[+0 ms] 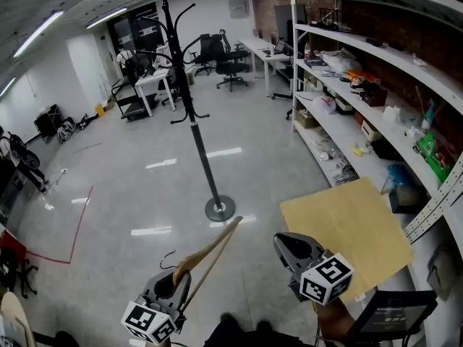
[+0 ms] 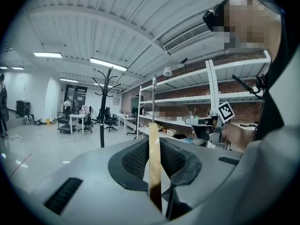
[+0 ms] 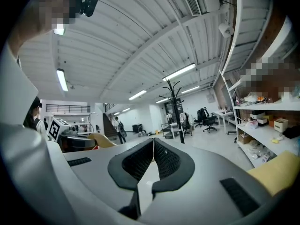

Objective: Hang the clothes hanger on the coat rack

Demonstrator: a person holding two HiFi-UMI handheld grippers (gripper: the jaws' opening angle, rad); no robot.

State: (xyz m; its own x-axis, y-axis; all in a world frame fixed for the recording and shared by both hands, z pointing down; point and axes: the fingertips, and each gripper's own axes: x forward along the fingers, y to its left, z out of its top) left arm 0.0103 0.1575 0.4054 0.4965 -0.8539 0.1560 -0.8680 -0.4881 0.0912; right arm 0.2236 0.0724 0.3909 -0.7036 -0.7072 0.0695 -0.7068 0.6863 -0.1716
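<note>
Pale wooden clothes hanger (image 1: 211, 253): your left gripper (image 1: 179, 279) clamps one arm so it stays steady, aimed at the black metal coat rack (image 1: 197, 132) at twelve o'clock; your right gripper (image 1: 286, 244) is closed, empty.

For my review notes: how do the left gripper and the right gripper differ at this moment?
1. The left gripper has its jaws clamped on the wooden hanger; the right gripper has its jaws together with nothing between them.
2. In the head view, the left gripper sits nearer the bottom edge and the right gripper higher.

Shared: both point across the floor toward the coat rack.
</note>
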